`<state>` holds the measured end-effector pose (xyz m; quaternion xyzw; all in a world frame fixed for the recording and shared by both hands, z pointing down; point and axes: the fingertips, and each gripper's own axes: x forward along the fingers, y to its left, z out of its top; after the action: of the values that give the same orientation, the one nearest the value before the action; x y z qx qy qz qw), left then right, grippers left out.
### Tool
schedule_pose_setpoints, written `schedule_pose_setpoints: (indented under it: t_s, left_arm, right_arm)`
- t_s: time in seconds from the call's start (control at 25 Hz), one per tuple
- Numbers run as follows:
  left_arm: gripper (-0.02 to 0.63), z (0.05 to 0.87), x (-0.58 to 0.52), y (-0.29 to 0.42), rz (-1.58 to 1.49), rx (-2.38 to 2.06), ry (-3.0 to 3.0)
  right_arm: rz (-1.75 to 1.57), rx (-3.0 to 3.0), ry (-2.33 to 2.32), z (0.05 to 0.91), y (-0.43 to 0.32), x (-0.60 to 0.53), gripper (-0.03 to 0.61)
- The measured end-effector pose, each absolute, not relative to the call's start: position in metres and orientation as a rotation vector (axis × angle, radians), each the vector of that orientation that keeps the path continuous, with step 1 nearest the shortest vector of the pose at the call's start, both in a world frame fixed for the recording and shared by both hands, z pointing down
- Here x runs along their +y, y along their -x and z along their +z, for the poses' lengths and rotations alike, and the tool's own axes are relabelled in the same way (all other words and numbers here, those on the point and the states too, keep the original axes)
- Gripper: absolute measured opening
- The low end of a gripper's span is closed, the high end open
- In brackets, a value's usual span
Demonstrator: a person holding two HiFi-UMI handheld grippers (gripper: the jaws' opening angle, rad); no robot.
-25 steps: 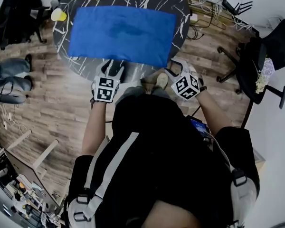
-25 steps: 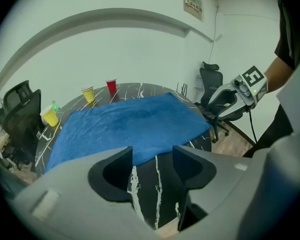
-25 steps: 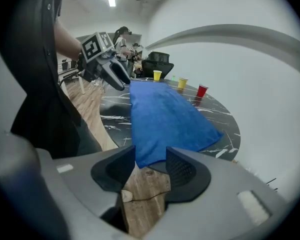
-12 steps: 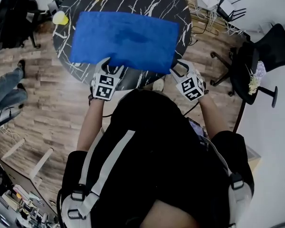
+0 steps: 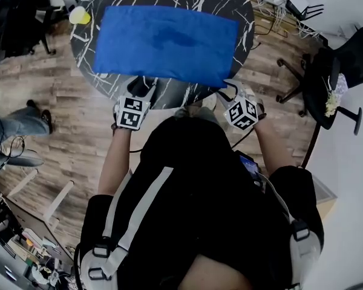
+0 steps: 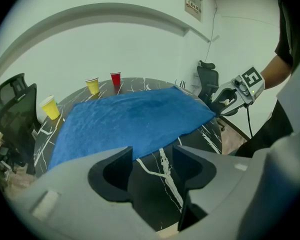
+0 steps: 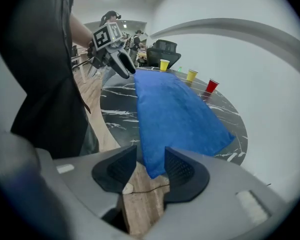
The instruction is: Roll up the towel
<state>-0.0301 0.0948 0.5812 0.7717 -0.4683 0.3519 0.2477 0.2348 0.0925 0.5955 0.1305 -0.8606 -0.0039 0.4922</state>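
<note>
- Towel point(image 5: 166, 44): it is blue and lies spread out flat on the round black tabletop point(image 5: 169, 95), which has white lines in it. No part of it is rolled.
- The towel's near right corner is at the edge of the tabletop.
- The right claw point(image 5: 228, 87) is at that corner. Its two jaws are apart. The corner sits between them, close to one jaw, and the jaws do not squeeze it.
- The left claw point(image 5: 146, 84) is at the towel's near edge, more to the left. Its jaws are spread, with only bare tabletop between them. The towel's edge is just past the tips.
- A yellow cup point(image 6: 50, 107) stands on the tabletop near the towel's left end.
- A second yellow cup point(image 6: 92, 86) and a red cup point(image 6: 115, 79) stand side by side behind the towel's far edge.
- Under the tabletop is a wooden floor point(image 5: 78, 119).
- A black office chair point(image 5: 345, 65) stands on the floor to the right, well apart from the tabletop.
</note>
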Motion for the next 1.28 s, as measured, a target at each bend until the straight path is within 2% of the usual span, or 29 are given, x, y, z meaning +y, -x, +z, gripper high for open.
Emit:
schedule_pose_setpoints:
  t_s: [0.8,1.0,1.28]
  left_arm:
    - [0.262,0.575,0.099,0.074,1.18,-1.251,-2.116]
    - [0.253,0.595,0.089,0.086,1.285,-1.061,-2.234]
    - [0.232,0.61,0.082,0.146,1.438,-0.902,-2.324]
  right_arm:
    - [0.068,-2.126,-0.295,0.603,-0.228,0.098,0.143]
    - [0.101,-2.107,-0.393,0.6,-0.195,0.09,0.124]
    - [0.138,-2.109,-0.481,0.598,-0.126,0.089,0.11]
